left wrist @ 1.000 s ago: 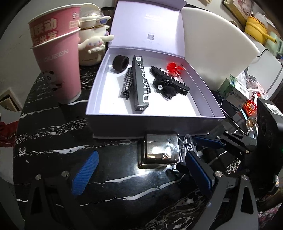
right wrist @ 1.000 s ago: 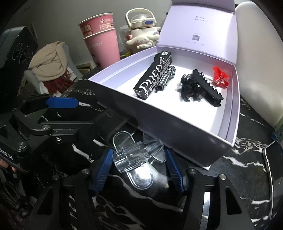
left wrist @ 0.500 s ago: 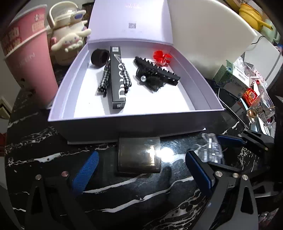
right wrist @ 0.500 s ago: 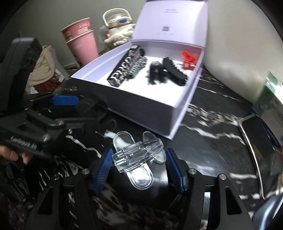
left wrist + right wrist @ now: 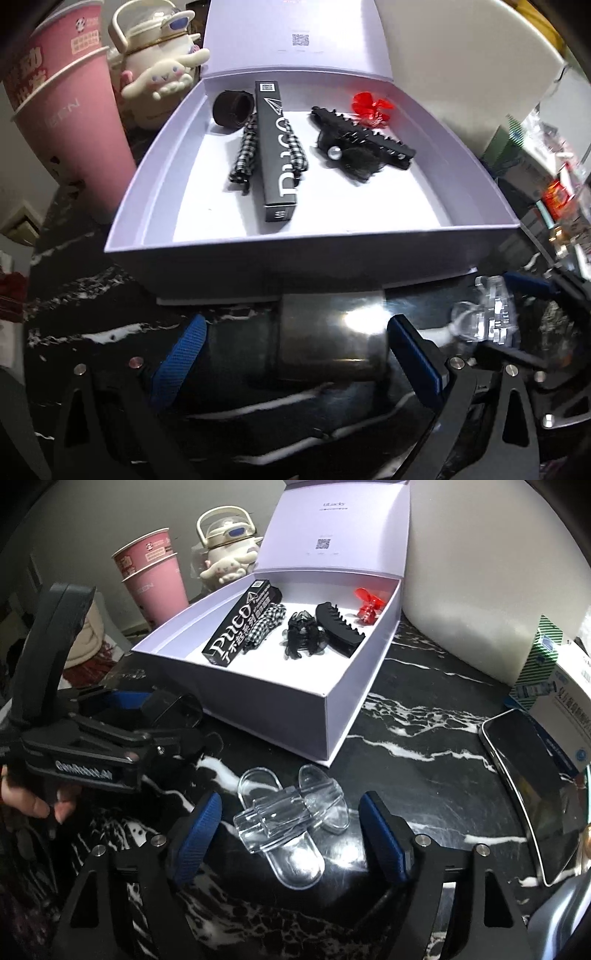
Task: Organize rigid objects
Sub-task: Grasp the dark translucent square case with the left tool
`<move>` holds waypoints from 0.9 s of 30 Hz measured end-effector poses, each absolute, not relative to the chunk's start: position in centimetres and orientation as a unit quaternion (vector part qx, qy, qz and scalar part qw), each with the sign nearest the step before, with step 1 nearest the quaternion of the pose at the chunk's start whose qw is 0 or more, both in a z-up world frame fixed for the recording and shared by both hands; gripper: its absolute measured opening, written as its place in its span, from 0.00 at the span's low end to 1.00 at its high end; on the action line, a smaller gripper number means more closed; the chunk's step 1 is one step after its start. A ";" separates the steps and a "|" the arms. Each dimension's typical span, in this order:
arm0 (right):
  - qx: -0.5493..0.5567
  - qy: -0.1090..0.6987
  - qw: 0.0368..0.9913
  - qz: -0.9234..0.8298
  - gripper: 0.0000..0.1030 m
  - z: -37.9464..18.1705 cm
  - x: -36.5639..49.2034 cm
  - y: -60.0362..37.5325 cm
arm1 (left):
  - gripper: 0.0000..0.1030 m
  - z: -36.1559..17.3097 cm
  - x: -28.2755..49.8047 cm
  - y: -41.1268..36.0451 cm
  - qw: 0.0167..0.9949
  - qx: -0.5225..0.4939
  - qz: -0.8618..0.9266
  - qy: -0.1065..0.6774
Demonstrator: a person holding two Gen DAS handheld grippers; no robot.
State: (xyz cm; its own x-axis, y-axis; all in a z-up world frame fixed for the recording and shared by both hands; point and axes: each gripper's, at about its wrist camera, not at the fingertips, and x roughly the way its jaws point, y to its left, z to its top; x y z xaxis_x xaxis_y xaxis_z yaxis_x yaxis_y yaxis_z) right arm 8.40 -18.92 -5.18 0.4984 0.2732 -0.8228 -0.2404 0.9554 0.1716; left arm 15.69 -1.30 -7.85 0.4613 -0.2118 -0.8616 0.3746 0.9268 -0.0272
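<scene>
An open lilac box (image 5: 314,254) (image 5: 280,716) on the black marble table holds a black carton (image 5: 275,147), a checked hair tie (image 5: 243,155), a black ring (image 5: 232,107), black hair clips (image 5: 362,144) and a red clip (image 5: 369,107). My left gripper (image 5: 291,354) is open, its fingers on either side of a dark shiny case (image 5: 332,343) that lies in front of the box. My right gripper (image 5: 291,830) is open around a clear plastic hair clip (image 5: 291,819) resting on the table; that clip also shows in the left wrist view (image 5: 487,317).
Stacked pink paper cups (image 5: 70,122) and a white cartoon kettle (image 5: 159,70) stand left of the box. A white rounded appliance (image 5: 480,590) is behind it. A phone (image 5: 532,797) and green-striped cartons (image 5: 543,664) lie to the right.
My left gripper has moved forward so the dark case now sits between its fingers. My right gripper has opened wider and the clear clip rests on the table between them.
</scene>
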 end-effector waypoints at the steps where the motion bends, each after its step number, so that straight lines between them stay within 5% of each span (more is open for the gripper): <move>1: 0.013 0.477 0.867 0.146 0.77 -5.2 8.4 -18.8 | 0.97 -7.9 15.6 -1.4 0.851 0.087 -0.170 0.488; 16: 0.006 0.474 0.869 0.144 0.70 -5.2 8.3 -18.9 | 0.96 -7.9 15.3 -2.1 0.854 0.080 -0.162 0.487; 19: 0.012 0.471 0.871 0.138 0.60 -5.1 8.3 -19.2 | 0.73 -7.4 14.6 -2.1 0.862 0.078 -0.166 0.473; 23: 0.011 0.468 0.872 0.140 0.59 -5.2 8.2 -19.3 | 0.46 -7.2 14.2 -2.4 0.863 0.081 -0.172 0.468; 27: 0.018 0.470 0.872 0.140 0.59 -5.1 8.1 -19.4 | 0.43 -7.1 13.9 -2.4 0.861 0.076 -0.185 0.467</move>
State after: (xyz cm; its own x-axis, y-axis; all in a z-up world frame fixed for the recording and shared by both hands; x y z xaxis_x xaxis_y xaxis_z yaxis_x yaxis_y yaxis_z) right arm 8.10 -19.43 -5.14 0.5200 0.2604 -0.8135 -0.2260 0.9604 0.1630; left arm 13.89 -2.44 -7.08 0.4951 -0.2465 -0.8331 0.3893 0.9202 -0.0409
